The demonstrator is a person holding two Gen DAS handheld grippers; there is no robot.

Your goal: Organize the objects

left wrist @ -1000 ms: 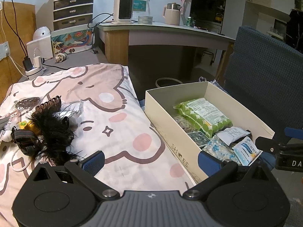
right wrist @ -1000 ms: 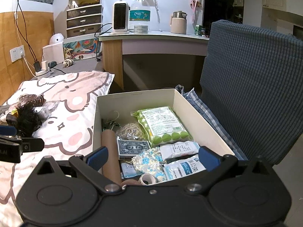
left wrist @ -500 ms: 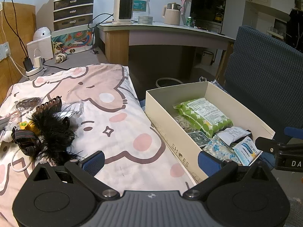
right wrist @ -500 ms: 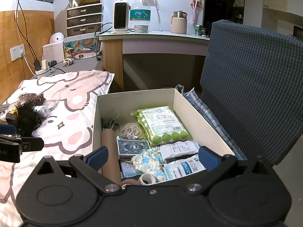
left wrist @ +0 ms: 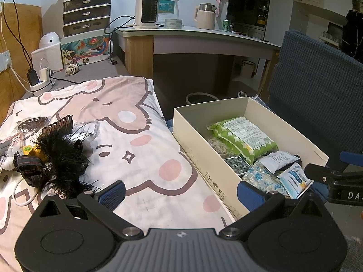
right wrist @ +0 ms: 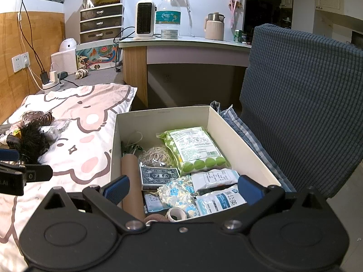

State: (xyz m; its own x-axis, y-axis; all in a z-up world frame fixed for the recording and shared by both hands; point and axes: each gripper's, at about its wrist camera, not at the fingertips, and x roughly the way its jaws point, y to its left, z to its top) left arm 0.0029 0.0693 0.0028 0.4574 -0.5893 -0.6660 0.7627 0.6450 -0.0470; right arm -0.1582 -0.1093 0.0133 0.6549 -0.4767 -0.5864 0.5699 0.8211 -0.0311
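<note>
A white shoe box point(left wrist: 199, 149) point(right wrist: 158, 115) stands beside the pink cartoon bedspread point(left wrist: 127, 140). It holds a green dotted packet point(right wrist: 195, 149), a card deck point(right wrist: 158, 175), a cardboard tube point(right wrist: 130, 176), white sachets and a tape roll. A heap of loose items lies at the left of the bedspread: a black feather tuft point(left wrist: 63, 158) point(right wrist: 33, 140), a brown hair claw point(left wrist: 59, 124), a headlamp strap point(left wrist: 27, 165). My left gripper point(left wrist: 180, 191) hovers open over the bedspread's near edge. My right gripper point(right wrist: 183, 187) hovers open above the box's near end. Neither holds anything.
A blue upholstered chair back point(right wrist: 299, 95) rises right of the box. Behind stand a desk point(left wrist: 204, 40) with a heater, a water jug and a kettle, a drawer unit point(left wrist: 87, 13), and a power strip with chargers point(left wrist: 39, 81). A striped cloth point(right wrist: 242, 127) lies beside the box.
</note>
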